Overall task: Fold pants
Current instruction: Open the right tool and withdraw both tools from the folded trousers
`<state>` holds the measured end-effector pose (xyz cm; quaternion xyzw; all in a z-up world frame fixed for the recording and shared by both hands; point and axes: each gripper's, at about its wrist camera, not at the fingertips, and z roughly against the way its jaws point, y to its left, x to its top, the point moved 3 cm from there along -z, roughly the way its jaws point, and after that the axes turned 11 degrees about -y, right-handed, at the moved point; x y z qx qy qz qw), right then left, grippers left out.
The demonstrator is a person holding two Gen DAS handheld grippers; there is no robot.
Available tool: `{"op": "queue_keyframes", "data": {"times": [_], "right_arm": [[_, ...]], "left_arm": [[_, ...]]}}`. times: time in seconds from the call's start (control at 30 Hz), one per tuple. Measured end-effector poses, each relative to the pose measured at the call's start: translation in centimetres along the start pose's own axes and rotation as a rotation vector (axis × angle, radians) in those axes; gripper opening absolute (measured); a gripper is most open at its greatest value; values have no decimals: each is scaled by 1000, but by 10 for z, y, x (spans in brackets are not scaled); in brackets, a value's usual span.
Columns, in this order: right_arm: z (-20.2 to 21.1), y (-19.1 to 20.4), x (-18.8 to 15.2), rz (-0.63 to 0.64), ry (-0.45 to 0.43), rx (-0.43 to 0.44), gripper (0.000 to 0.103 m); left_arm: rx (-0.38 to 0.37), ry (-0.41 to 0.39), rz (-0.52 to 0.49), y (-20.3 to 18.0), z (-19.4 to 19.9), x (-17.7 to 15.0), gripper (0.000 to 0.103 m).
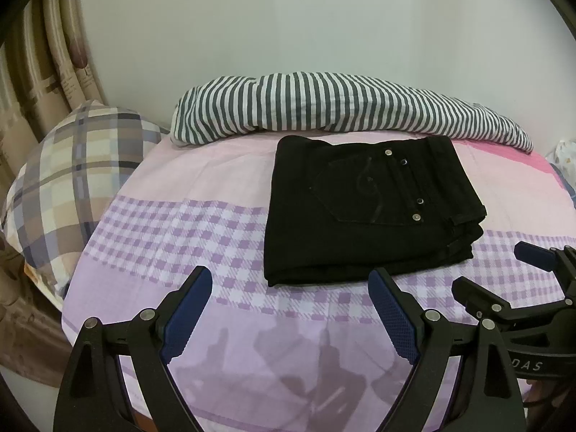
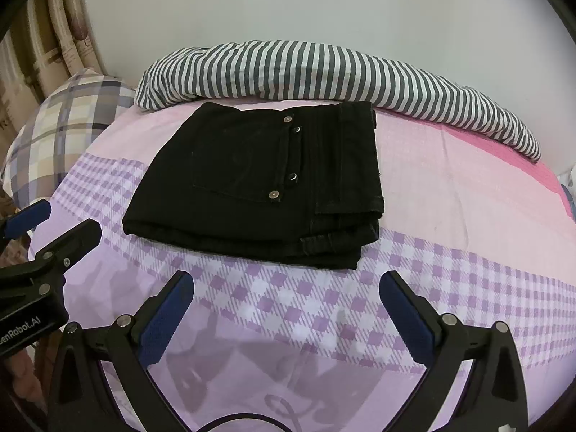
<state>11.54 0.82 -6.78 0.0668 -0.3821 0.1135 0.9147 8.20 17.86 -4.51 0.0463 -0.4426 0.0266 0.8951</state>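
The black pants [image 1: 363, 212] lie folded into a thick rectangle on the bed, back pocket and metal studs facing up. They also show in the right wrist view [image 2: 259, 183]. My left gripper [image 1: 289, 288] is open and empty, held above the sheet just in front of the pants. My right gripper [image 2: 286, 291] is open and empty, also in front of the pants. The right gripper shows at the right edge of the left wrist view [image 1: 504, 270], and the left gripper shows at the left edge of the right wrist view [image 2: 50, 219].
A pink and purple checked sheet [image 1: 172, 230] covers the bed. A grey-and-white striped blanket [image 1: 324, 104] lies rolled behind the pants against the white wall. A plaid pillow [image 1: 72, 172] sits at the left, with curtains behind it.
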Motion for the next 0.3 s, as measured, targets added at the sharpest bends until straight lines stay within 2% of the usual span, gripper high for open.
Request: {"op": "queue_keyframes", "data": {"times": [0.3], "right_arm": [[-1,-5,-2,-18,1,-7,102]], "left_arm": [[-21,3,2,1,-4,0,89]]}}
